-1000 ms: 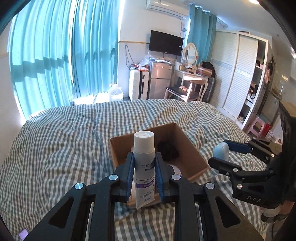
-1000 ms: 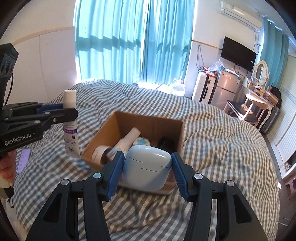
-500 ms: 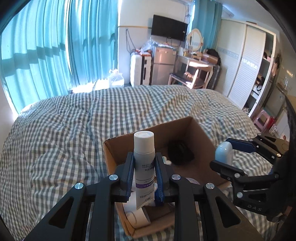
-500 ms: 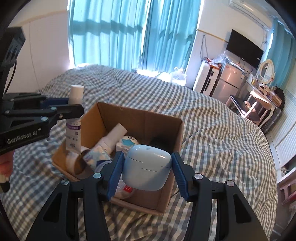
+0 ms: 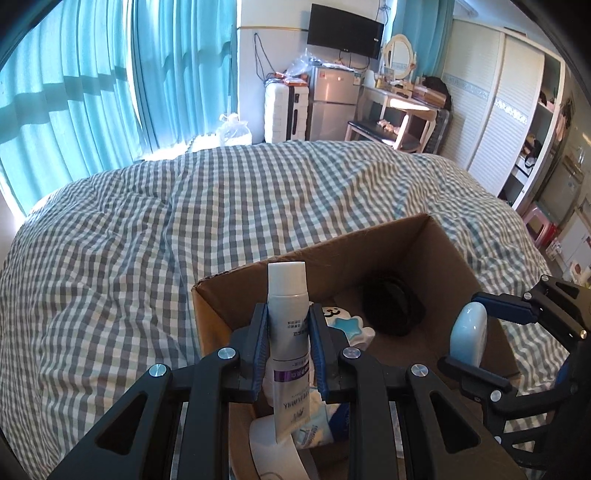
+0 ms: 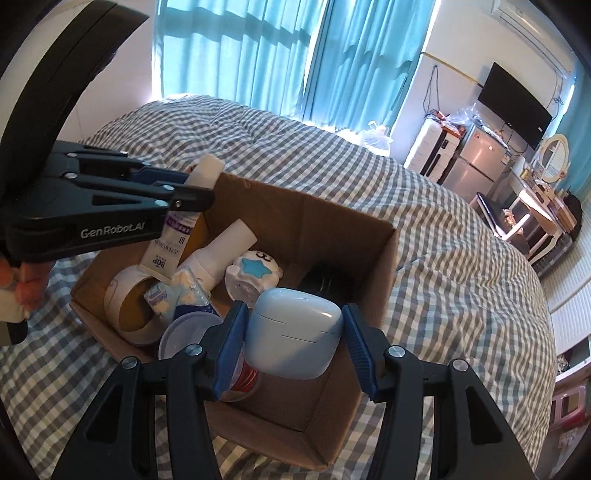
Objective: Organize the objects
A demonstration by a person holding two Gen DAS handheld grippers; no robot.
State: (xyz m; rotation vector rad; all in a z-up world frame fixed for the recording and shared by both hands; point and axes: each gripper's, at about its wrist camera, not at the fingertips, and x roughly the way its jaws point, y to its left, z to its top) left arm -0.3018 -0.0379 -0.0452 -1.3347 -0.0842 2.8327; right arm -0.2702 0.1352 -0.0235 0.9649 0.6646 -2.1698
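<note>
Our left gripper (image 5: 287, 347) squeezes a white tube (image 5: 287, 332) over the cardboard box (image 6: 384, 258) on the bed (image 5: 110, 258). "GenRobot.AI" is on its side; the tube's small print is too tiny to read. Our right gripper (image 6: 293, 341) squeezes a blue case (image 6: 293, 338) (box clutter partly hidden).

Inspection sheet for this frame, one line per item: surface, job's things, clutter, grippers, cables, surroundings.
Surface: checked bedspread, rumpled.
Job's things: cardboard box open on the bed; white tube; blue earbud case.
Clutter: tape roll, star-marked white item and a black object in the box.
Grippers: left gripper shut on the tube; right gripper shut on the case; both over the box.
Cables: wall cord.
Surroundings: curtains, television, fridge, wardrobe.
</note>
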